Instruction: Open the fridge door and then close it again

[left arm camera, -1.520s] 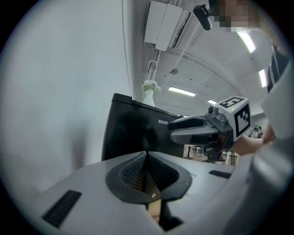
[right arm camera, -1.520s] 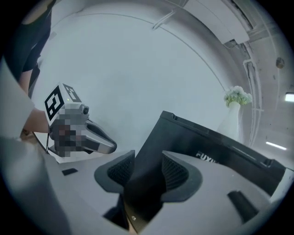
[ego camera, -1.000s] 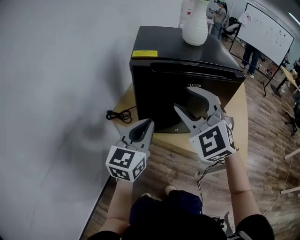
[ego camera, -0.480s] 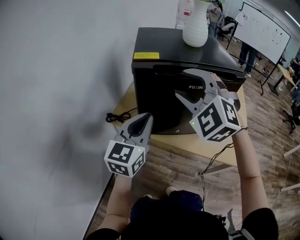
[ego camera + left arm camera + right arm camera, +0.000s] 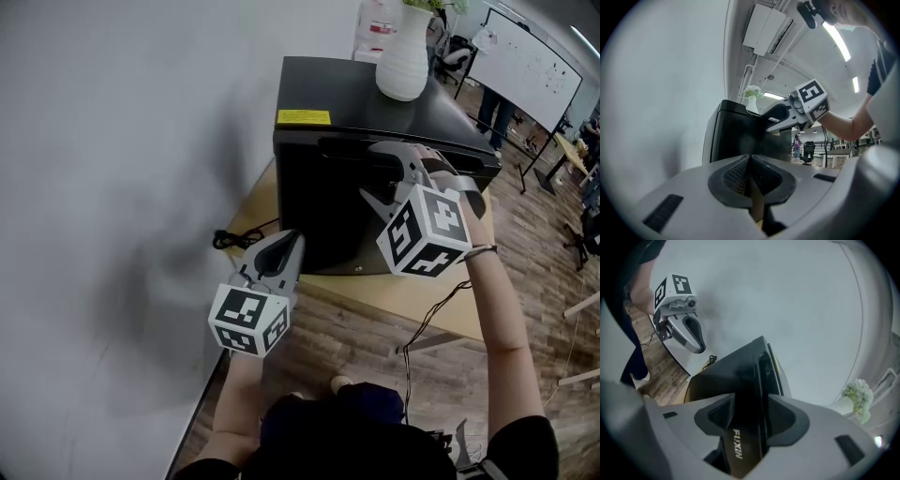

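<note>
Reaching the closed fridge on the wooden surface, our right gripper is closing its wide-apart jaws around the top edge of the door. Our left gripper hangs aside, jaws together and empty. Opening and reclosing are both left to do.

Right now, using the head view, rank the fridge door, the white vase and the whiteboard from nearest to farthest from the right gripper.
1. Fridge door: right at the right gripper, with its top edge between the closing jaws.
2. White vase: up on top, farther back.
3. Whiteboard: far across the room, at the upper right.
</note>
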Motion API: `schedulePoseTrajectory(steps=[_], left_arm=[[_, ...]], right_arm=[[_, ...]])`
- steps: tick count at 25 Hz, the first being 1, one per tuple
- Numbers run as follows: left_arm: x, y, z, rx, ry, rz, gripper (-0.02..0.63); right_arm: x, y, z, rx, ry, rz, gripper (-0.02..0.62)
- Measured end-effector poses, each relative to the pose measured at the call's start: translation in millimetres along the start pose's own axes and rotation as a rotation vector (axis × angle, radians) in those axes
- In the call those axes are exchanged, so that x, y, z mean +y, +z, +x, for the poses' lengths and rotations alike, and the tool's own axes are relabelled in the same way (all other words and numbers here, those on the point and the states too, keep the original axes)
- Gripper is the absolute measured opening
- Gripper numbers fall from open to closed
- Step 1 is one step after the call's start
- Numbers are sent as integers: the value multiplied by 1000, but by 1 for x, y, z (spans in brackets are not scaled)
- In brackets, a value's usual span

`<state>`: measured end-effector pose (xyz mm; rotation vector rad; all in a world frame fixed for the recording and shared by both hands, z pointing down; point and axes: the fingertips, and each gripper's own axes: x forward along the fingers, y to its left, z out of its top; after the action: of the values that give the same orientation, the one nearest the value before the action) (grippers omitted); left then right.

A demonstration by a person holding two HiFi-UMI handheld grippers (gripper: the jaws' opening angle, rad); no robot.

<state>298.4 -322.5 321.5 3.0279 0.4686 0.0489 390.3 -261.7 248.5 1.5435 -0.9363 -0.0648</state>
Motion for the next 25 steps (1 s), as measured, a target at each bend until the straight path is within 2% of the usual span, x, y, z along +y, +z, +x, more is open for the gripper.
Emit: schedulePoseTrajectory(steps=[7,25], left_arm=[[2,-8,2,14,-14,-23,12],[-10,-29,-24,62,-66,-11,12]], right_arm=[[3,0,4,29,-12,-33,189],[4,-3,5,105,2,-37,178]])
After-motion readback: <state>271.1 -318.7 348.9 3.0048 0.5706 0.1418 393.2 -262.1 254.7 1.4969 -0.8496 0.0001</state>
